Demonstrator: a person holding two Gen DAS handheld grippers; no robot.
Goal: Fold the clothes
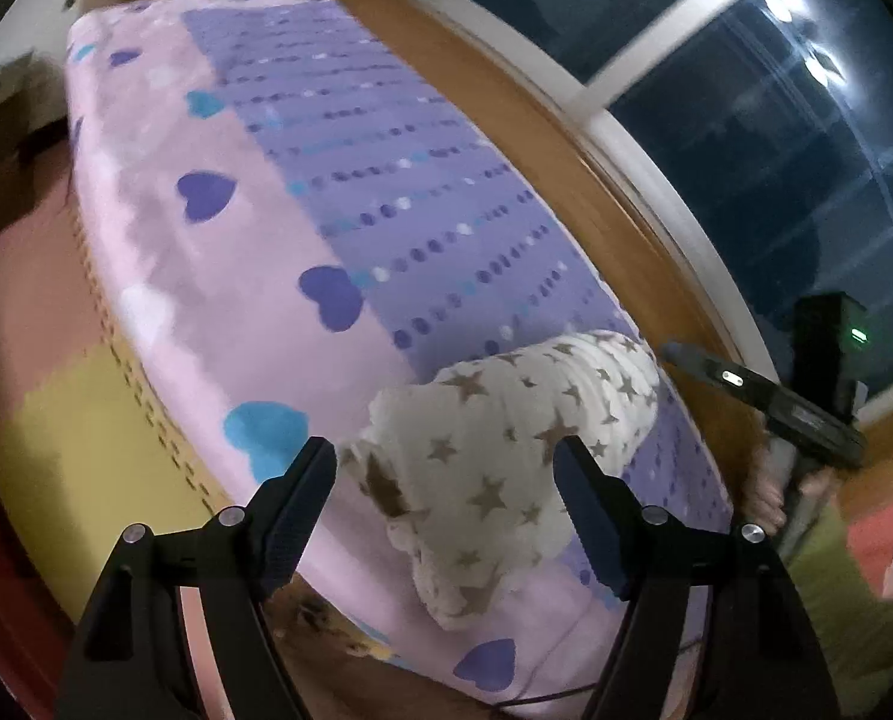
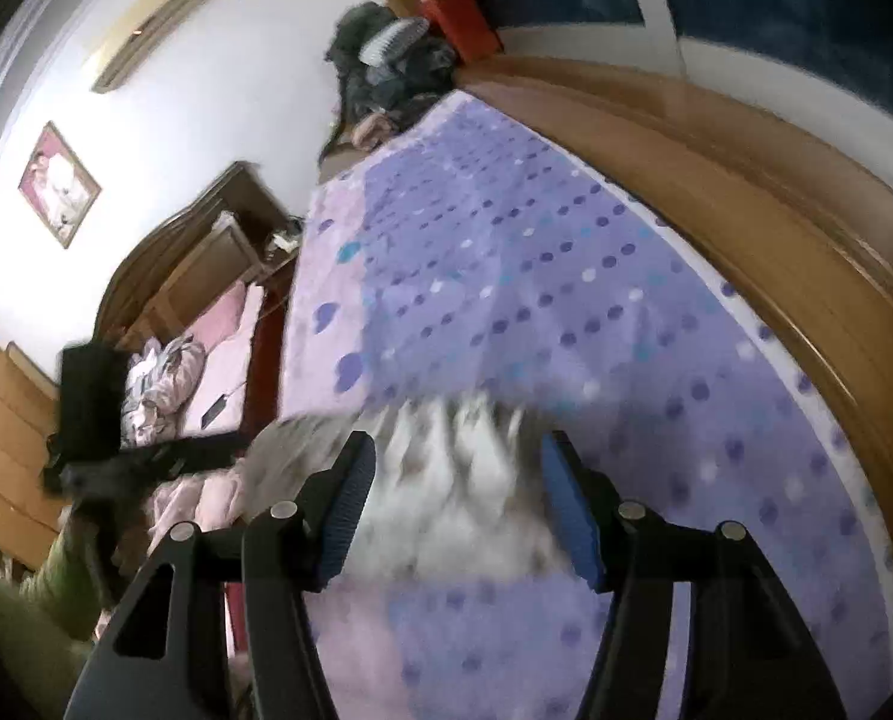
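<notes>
Black claw arms filled the bottom of both views. Beyond them the bed [image 1: 218, 252], spread with a pink and purple blanket [image 1: 386, 192] printed with hearts and dots, took up most of each picture, and a wooden ledge [image 1: 566, 180] ran along its far side under a dark window [image 1: 776, 150].

A white garment with brown stars [image 1: 506, 462] lay bunched in a soft heap on the blanket, near the bed's close edge. The left claw [image 1: 446, 462] stood wide open with the heap showing between its fingers, gripping nothing. The right claw [image 2: 455, 450] was likewise spread wide and empty, the garment [image 2: 464, 492] just ahead of it.

Trouble could come from the heap itself: the layers were crumpled together, so a pinch might catch several plies or the blanket beneath, giving a crooked fold. Lying close to the edge, the cloth could also be dragged off the bed.

Only the left wrist view showed the star print sharply, plus the other claw's handle against the window. The right wrist view smeared the garment with blur, yet alone revealed a headboard [image 2: 206, 228], a framed picture [image 2: 59, 183] and a dark pile [image 2: 386, 72] at the bed's far end.
</notes>
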